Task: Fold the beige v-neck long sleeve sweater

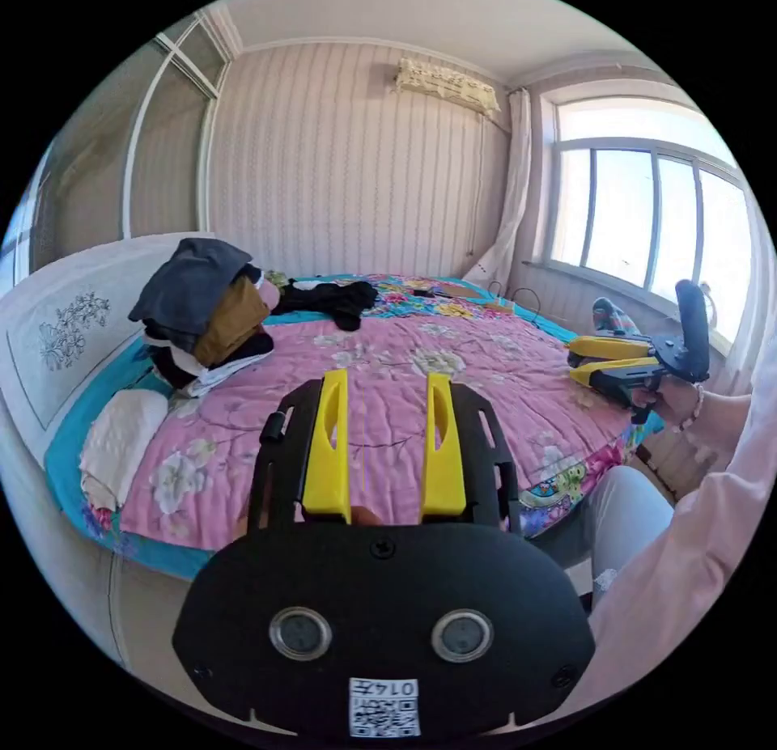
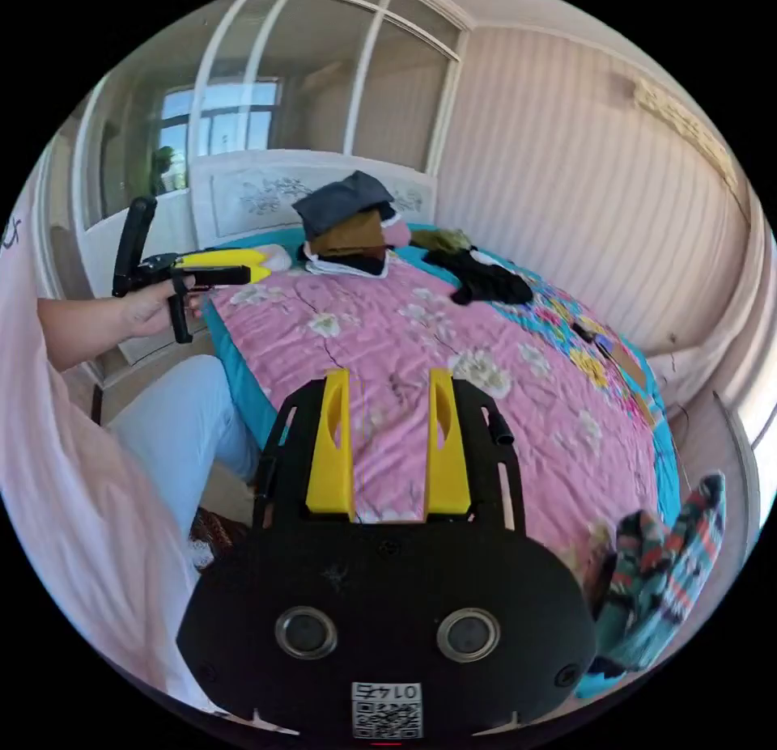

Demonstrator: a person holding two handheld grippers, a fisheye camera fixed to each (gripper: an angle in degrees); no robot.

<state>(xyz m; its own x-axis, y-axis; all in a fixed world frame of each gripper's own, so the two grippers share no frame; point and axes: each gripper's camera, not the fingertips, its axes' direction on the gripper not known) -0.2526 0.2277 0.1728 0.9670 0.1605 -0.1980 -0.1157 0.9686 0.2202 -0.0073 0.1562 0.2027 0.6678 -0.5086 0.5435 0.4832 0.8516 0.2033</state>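
Both black-and-yellow grippers, left (image 1: 380,386) and right (image 2: 387,382), are held empty with jaws parted above the bare pink floral bedspread (image 1: 453,378); a beige garment (image 1: 231,321) sits in the clothes pile (image 1: 202,313) by the headboard.

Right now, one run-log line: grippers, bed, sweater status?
left gripper: open, empty | right gripper: open, empty | both over pink floral bedspread | clothes pile by headboard | beige sweater: not identified

Parted jaws above pink bedspread (image 2: 421,329)
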